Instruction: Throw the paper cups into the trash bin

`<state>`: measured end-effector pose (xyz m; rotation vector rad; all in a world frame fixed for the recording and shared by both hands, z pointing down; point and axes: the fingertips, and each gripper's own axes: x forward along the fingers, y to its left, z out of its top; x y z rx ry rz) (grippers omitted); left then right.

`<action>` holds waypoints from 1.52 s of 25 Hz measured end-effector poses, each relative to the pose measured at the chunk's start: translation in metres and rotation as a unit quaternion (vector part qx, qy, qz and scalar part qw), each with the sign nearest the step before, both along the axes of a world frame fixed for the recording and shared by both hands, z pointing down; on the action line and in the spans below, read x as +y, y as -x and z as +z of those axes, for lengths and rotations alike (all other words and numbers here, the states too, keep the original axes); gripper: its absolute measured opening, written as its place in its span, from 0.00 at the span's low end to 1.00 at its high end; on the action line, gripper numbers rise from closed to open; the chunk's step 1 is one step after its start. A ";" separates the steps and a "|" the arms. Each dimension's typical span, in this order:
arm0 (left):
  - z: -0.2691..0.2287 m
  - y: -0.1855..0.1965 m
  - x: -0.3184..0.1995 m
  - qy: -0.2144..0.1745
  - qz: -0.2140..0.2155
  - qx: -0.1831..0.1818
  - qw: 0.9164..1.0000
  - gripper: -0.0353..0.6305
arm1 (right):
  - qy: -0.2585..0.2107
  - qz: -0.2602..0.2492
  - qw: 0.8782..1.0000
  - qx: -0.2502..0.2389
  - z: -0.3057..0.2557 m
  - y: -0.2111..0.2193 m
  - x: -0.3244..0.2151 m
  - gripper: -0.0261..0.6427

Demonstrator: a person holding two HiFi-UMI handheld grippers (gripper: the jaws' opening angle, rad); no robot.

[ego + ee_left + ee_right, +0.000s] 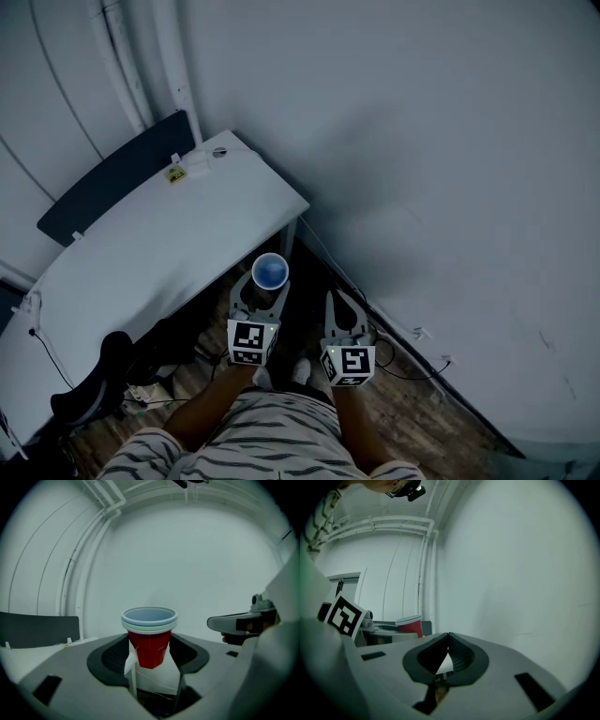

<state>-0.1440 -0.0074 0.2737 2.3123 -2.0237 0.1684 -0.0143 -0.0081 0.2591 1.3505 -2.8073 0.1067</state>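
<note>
A stack of paper cups [270, 271], red outside and pale blue inside, stands upright between the jaws of my left gripper [269, 284], which is shut on it near the table's corner. In the left gripper view the cups [150, 641] fill the gap between the dark pads [112, 660] of that gripper [149, 656]. My right gripper [344, 302] is beside it on the right, jaws closed tip to tip with nothing in them. The right gripper view shows that gripper [448, 635] with its tips meeting, and the cups [410, 625] at left. No trash bin is in view.
A white table [159, 248] runs to the left, with a dark panel [112, 183] behind it against the wall. Black gear [94, 380] and cables [403, 361] lie on the wooden floor. A plain wall [422, 169] closes the right side. My striped shorts [272, 441] fill the bottom.
</note>
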 end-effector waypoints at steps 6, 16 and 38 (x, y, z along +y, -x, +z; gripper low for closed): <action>-0.001 -0.020 -0.003 -0.003 0.021 0.008 1.000 0.48 | 0.000 0.018 1.000 -0.002 -0.001 -0.018 -0.003 0.05; 0.001 -0.055 -0.007 -0.001 0.062 0.012 0.998 0.48 | -0.002 0.061 0.998 -0.002 -0.001 -0.053 -0.005 0.05; 0.051 -0.129 -0.021 0.057 0.142 0.007 0.988 0.48 | 0.052 0.136 0.989 -0.018 0.032 -0.113 -0.011 0.05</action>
